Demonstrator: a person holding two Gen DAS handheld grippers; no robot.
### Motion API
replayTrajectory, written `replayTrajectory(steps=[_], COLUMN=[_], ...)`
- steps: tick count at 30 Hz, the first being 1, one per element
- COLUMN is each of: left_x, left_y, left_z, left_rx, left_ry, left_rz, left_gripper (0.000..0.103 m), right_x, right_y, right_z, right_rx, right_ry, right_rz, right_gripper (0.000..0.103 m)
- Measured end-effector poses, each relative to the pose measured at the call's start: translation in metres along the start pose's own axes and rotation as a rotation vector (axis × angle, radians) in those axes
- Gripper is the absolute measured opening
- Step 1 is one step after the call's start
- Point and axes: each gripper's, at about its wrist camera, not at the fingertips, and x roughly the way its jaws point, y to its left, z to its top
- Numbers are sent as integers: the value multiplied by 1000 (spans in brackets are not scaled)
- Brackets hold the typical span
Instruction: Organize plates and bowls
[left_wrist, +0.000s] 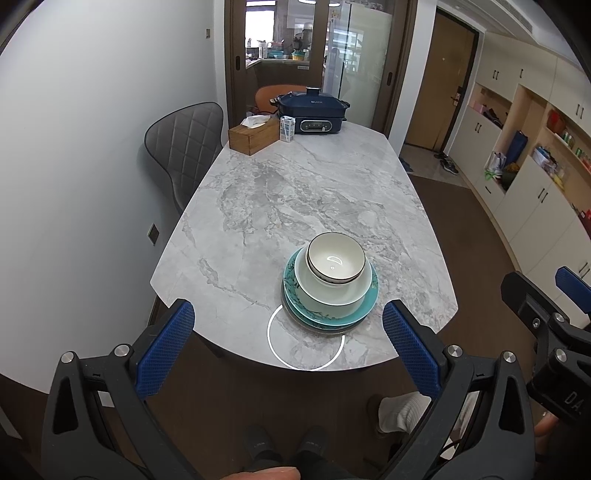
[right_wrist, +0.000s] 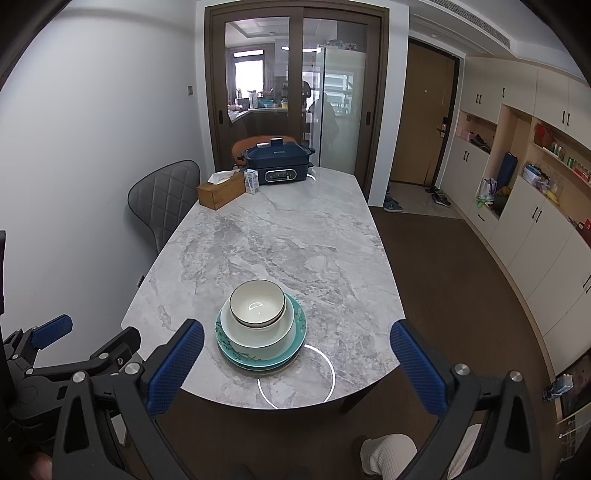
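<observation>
A stack of dishes stands near the front edge of the marble table. A small white bowl with a dark rim sits in a larger pale bowl, on a teal patterned plate with another plate under it. The stack also shows in the right wrist view, with the small bowl on top of the teal plate. My left gripper is open and empty, held back over the table's front edge. My right gripper is open and empty, just short of the stack.
At the far end stand a wooden tissue box, a small carton and a dark blue electric cooker. A grey chair stands at the left side. A white light ring reflects on the table beside the stack. Cabinets line the right wall.
</observation>
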Motion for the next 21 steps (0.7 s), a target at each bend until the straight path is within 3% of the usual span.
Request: replayTrajectory(steps=[21], left_x=[2], left_y=[1], left_z=[0], left_rx=[7], left_ry=[1], left_rz=[-2], left_gripper=[103], right_x=[0], right_y=[1], right_z=[-1], right_rx=[2], right_ry=[1], right_rz=[-5], right_gripper=[103])
